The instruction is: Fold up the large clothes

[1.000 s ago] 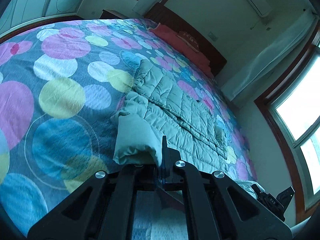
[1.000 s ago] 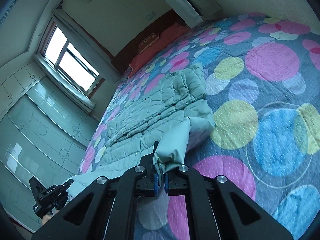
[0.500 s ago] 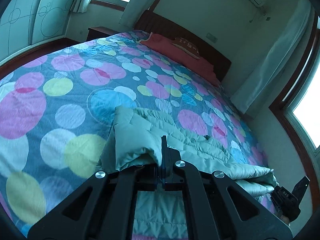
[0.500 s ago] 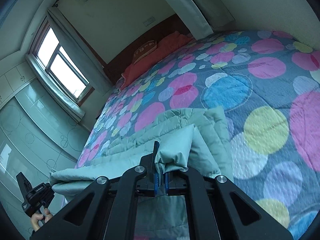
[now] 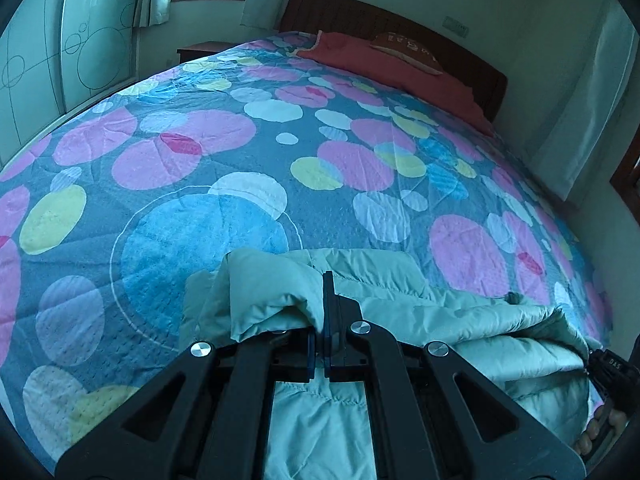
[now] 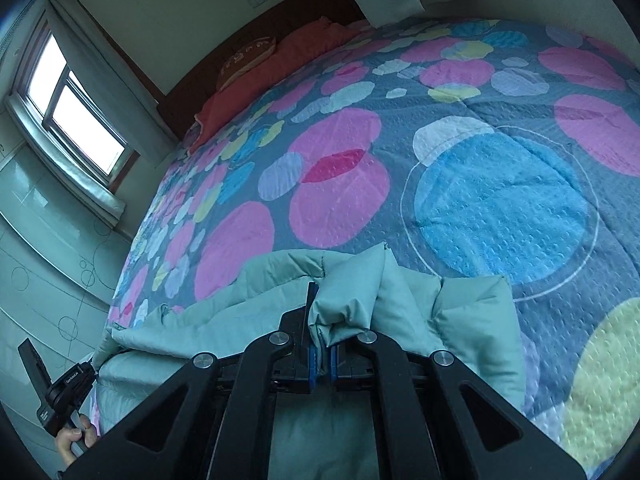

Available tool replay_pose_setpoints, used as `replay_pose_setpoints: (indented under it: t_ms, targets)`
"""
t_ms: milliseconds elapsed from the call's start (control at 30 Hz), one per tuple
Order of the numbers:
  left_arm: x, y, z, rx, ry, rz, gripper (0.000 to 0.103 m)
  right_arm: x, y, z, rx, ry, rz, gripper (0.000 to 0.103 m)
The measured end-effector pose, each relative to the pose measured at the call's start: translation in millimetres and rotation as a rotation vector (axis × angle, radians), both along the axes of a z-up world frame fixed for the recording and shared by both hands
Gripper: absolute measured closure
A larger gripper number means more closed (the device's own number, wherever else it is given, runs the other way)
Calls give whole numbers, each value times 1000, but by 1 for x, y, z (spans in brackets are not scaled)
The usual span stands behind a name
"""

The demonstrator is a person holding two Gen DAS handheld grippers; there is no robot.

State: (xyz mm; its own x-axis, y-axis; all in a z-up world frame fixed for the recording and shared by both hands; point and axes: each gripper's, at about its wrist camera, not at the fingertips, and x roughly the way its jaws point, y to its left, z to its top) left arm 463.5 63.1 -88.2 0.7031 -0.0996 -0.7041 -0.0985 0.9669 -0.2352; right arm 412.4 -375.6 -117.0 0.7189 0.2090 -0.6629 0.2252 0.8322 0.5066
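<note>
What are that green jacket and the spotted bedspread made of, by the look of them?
The green jacket looks like padded, quilted synthetic fabric, perhaps nylon or polyester: puffy stitched sections with a smooth, slightly shiny face. The bedspread looks like soft matte woven or plush cloth, printed with coloured circles, its surface dimpled with small bumps. The fibre of either cannot be told for certain.

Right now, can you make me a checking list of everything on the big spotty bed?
Surface: bed with spotted quilt, mostly bare.
Job's things: green padded jacket, bunched at the near edge.
Clutter: red pillows by the headboard.
Grippers: left gripper shut on the jacket's edge; right gripper shut on another fold of it.
Cables: nothing seen.
Surroundings: window, curtains, wardrobe doors.
</note>
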Motion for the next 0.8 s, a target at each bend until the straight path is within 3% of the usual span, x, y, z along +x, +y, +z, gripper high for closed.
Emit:
replay_pose_setpoints:
  t_ms: [167, 267, 300, 333, 367, 400, 433, 467, 600, 800]
  targets:
    - [14, -4, -18, 26, 32, 0, 100, 15, -1, -19, 6, 55, 18, 97]
    - [16, -3, -14, 12, 42, -6, 95, 14, 0, -11, -7, 46, 27, 97]
    - [16, -2, -9, 1, 41, -12, 93, 14, 0, -7, -9, 39, 32, 92]
    - [15, -1, -3, -13, 29, -21, 82, 12, 0, -1, -12, 25, 36, 87]
    - [14, 0, 3, -22, 14, -28, 60, 11, -1, 5, -14, 10, 38, 74]
    - [10, 1, 12, -20, -13, -23, 50, 8, -2, 13, -5, 0, 43, 60]
    - [5, 3, 21, -14, -51, -13, 43, 3, -2, 21, -9, -23, 35, 55]
    - [0, 4, 28, -10, -77, -14, 42, 0, -3, 28, -16, -44, 26, 49]
    - [-18, 5, 42, -19, -103, -44, 42, -11, 11, 44, -75, -86, 45, 49]
    - [-18, -22, 20, 102, -54, -104, 43, 7, 66, 29, -198, -28, 166, 50]
